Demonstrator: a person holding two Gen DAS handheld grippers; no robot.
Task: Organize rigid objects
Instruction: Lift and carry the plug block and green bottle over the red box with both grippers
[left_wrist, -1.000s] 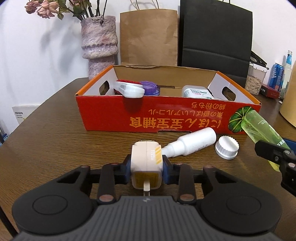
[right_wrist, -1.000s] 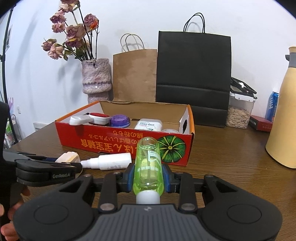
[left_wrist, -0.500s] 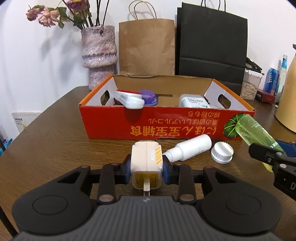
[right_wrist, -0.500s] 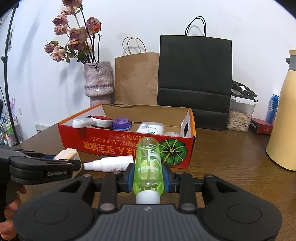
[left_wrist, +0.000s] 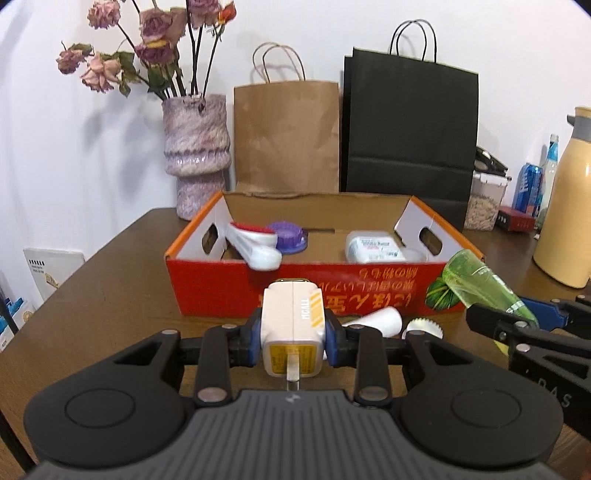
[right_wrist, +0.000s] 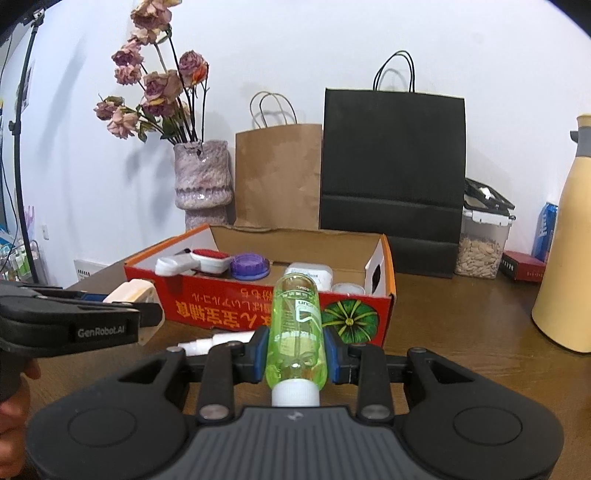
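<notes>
A cream charger plug is being clamped by the left gripper above the desk, near the red box. A green bottle is being clamped by the right gripper. Each item is best lifted clear of the near wall before being lowered inside.

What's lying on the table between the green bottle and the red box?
In the right wrist view, only bare table separates the green bottle from the red box. The white bottle lies off to the left.
</notes>
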